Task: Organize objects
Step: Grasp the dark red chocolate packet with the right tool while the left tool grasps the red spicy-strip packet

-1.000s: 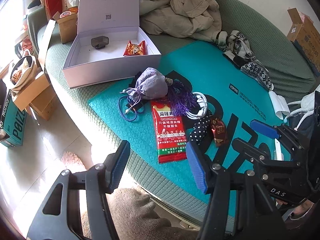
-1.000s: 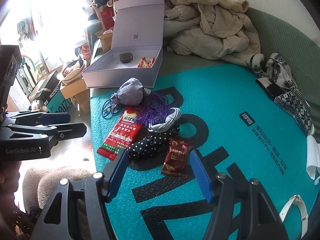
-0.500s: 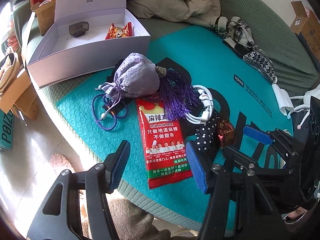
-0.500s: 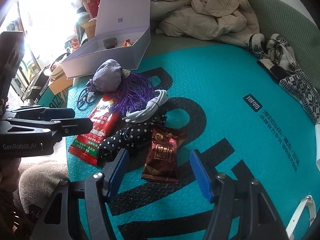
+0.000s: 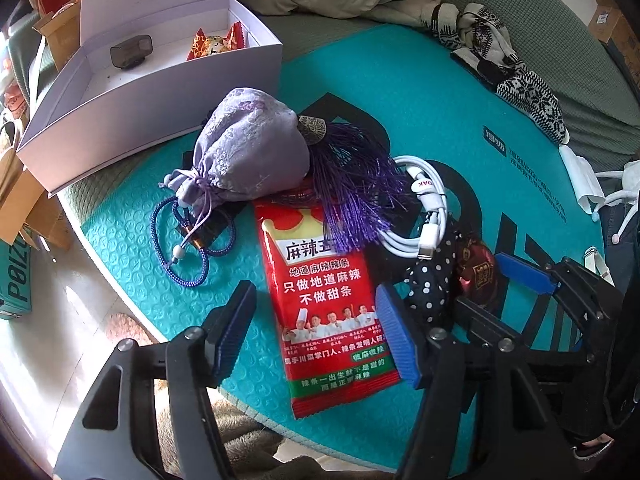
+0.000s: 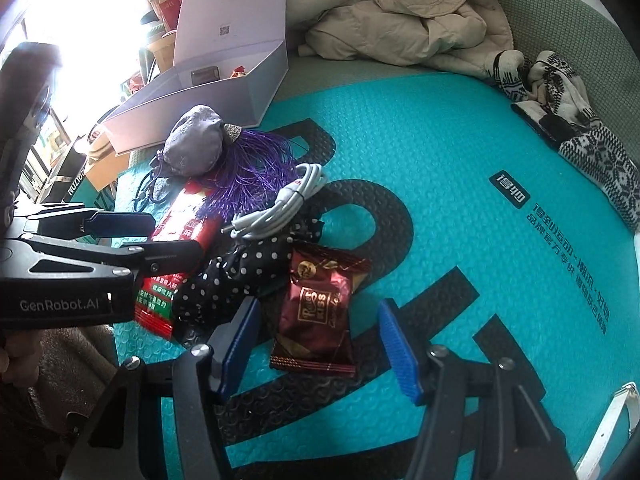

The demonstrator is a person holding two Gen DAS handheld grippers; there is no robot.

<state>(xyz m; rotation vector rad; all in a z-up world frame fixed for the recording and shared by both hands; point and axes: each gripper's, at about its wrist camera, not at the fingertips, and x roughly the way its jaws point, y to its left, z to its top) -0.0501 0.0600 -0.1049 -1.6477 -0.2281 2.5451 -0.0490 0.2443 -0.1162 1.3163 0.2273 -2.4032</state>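
Observation:
A pile of small items lies on a teal mat (image 6: 440, 140). My left gripper (image 5: 316, 332) hangs low over a red snack packet (image 5: 324, 280). Its jaws are opening, with the packet between them and the pads clear of it. My right gripper (image 6: 320, 336) straddles a dark red candy packet (image 6: 316, 308). Its jaws are closing but do not touch the packet. Behind the packets lie a lilac drawstring pouch (image 5: 248, 152), a purple tassel (image 5: 352, 184), a coiled white cable (image 5: 428, 204) and a polka-dot cloth (image 5: 432, 284). An open white box (image 5: 152, 92) stands at the back left.
The box holds a small dark case (image 5: 132, 50) and a wrapped snack (image 5: 216, 42). A blue cord (image 5: 188, 248) lies left of the pouch. A beige coat (image 6: 400, 12) and a patterned knit (image 6: 580, 132) sit at the back. Cardboard boxes (image 5: 24, 200) stand on the floor left of the mat's edge.
Both grippers have sunk toward the mat. The left one moved in over the red snack packet and now straddles it. The right one came down around the dark red candy packet.

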